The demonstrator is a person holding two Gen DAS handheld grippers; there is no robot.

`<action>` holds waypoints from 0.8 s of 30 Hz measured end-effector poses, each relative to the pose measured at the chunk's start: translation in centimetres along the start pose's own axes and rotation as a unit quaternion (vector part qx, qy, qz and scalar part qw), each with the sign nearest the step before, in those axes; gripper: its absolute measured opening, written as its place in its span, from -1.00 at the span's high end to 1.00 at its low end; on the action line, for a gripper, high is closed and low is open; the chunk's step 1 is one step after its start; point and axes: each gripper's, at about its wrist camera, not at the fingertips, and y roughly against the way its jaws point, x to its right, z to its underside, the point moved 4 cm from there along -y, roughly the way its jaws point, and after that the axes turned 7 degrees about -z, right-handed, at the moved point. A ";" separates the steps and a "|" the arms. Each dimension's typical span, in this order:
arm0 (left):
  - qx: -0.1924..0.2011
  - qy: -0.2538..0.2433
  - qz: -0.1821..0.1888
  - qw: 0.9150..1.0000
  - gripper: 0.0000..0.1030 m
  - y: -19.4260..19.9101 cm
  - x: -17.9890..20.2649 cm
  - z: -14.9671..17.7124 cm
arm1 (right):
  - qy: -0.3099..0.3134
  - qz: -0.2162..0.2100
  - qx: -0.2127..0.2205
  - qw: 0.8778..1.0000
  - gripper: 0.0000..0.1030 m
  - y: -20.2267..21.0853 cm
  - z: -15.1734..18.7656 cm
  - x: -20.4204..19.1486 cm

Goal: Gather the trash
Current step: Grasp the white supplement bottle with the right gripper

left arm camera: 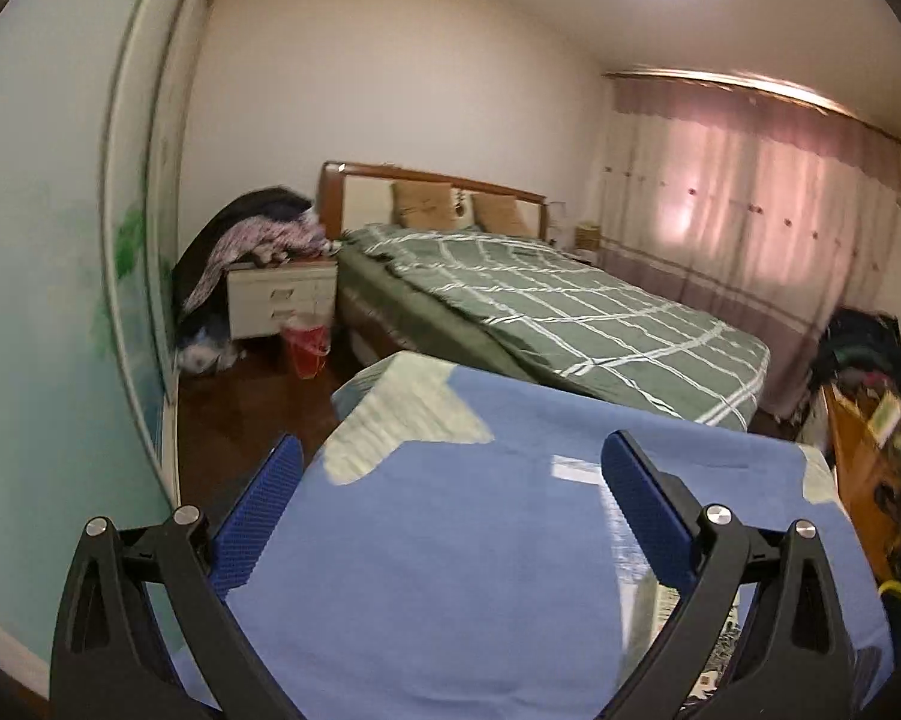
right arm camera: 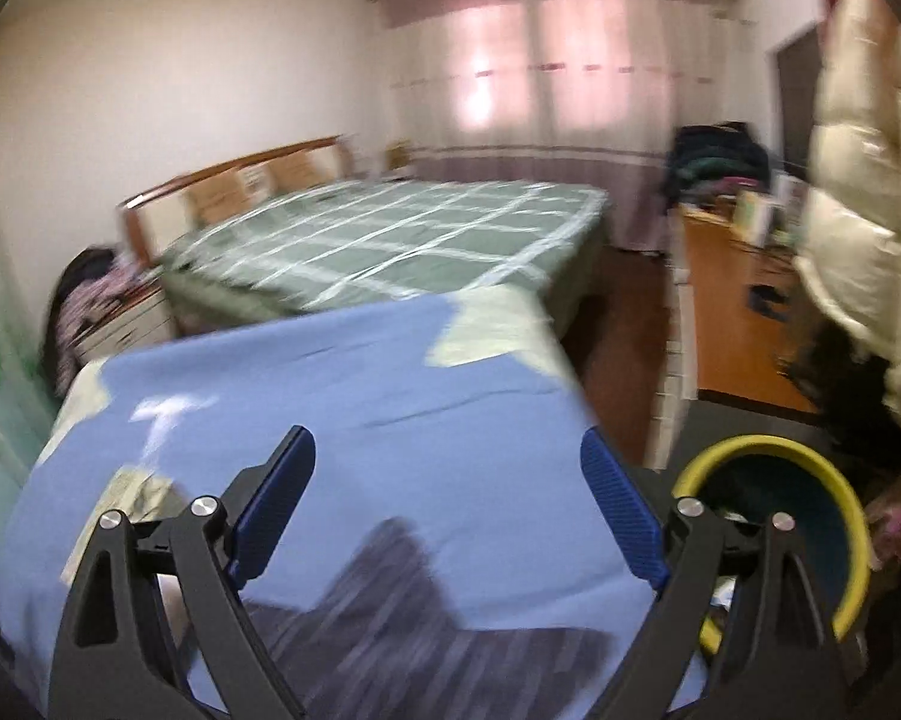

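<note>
My left gripper [left arm camera: 450,456] is open and empty, held above a table covered with a blue cloth [left arm camera: 450,540]. My right gripper [right arm camera: 447,456] is open and empty above the same blue cloth [right arm camera: 342,396]. A yellow-rimmed bin [right arm camera: 810,516] stands just right of the right gripper, below table height. A small white scrap [right arm camera: 165,411] lies on the cloth at the far left in the right wrist view. A pale flat piece [left arm camera: 576,471] lies on the cloth by the left gripper's right finger. The right wrist view is blurred.
A bed with a green checked cover [left arm camera: 570,306] stands beyond the table. A white nightstand [left arm camera: 279,300] piled with clothes and a red bag [left arm camera: 305,348] sit left of it. A wooden desk [right arm camera: 732,312] and a hanging cream jacket [right arm camera: 858,180] are on the right.
</note>
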 end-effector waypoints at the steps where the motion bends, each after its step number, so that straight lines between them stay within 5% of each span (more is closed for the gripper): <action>1: -0.003 0.006 -0.004 1.000 -0.91 -0.3 -0.6 0.0 | 0.017 -0.018 -0.006 1.000 -0.76 -0.3 0.3 -1.0; 7: 0.016 -0.005 -0.026 1.000 -0.91 0.4 -1.9 0.2 | 0.094 -0.143 -0.052 0.984 -0.79 -1.0 2.6 -6.6; 11: 0.038 0.000 -0.045 0.998 -0.91 1.7 -1.7 0.0 | 0.136 -0.184 -0.070 0.971 -0.81 -0.7 3.7 -9.1; 16: 0.037 0.025 -0.047 0.998 -0.91 1.7 -2.8 -0.5 | 0.170 -0.212 -0.095 0.958 -0.83 -0.8 5.4 -12.0; 24: 0.034 0.018 -0.043 0.998 -0.91 1.8 -2.2 -0.3 | 0.211 -0.200 -0.131 0.948 -0.83 -2.0 7.9 -14.4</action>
